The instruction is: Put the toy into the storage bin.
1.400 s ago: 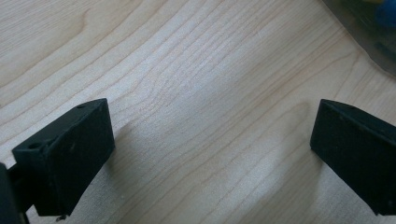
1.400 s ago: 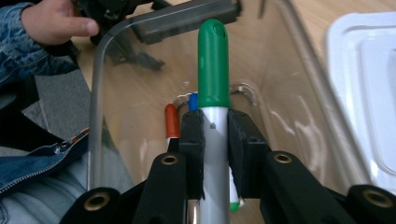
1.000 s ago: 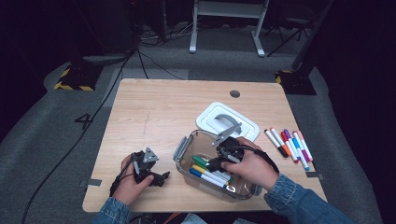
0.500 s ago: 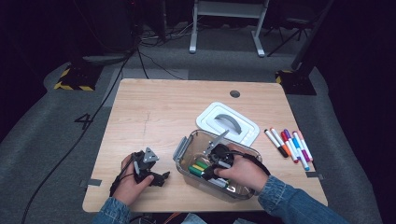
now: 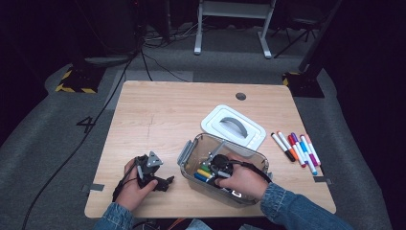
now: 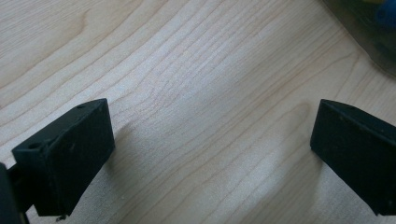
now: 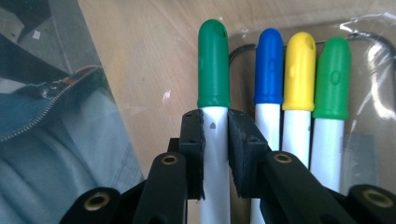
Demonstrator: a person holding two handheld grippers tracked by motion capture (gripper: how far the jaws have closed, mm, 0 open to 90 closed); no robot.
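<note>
Right gripper view: green-capped marker going into the clear plastic bin, roughly halfway through packing by the look of it.

The right hand-held gripper is clamped on its smooth white barrel, down inside the bin beside blue, yellow and green capped ones. About six markers wait on the wood-grain bench, and the white lid lies off. The left hand-held gripper has its jaws apart, holding nothing.

High view: overhead, forward-down across whole worktop. Gripper views: very close, left on bare wood, right inside box, shared with high.
</note>
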